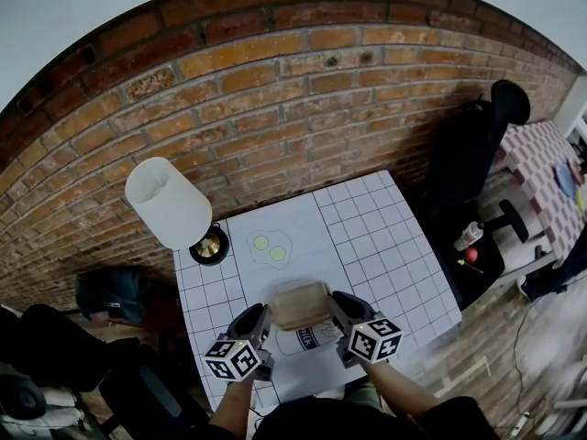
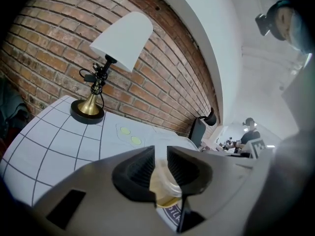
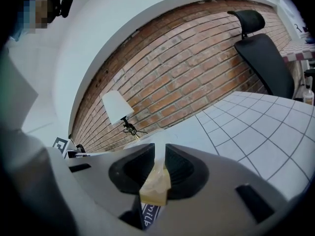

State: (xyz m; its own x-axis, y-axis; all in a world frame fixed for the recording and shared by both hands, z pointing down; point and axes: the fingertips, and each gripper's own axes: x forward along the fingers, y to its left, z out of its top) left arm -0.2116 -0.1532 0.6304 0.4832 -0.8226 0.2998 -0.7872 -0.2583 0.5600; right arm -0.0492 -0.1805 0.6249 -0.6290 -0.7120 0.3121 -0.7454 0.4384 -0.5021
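Above the near edge of the gridded counter [image 1: 385,236], a clear plastic container [image 1: 300,302] is held between both tools. The left tool [image 2: 161,167] and the right tool [image 3: 160,163] each have their jaws closed on a thin rim at opposite ends. Holding it well seems to call for equal, gentle pressure and level hands, since the flimsy rim could buckle or slip out.

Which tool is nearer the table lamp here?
Left. The left tool grips the tan bag on the side facing the lamp; the right tool grips its far edge.
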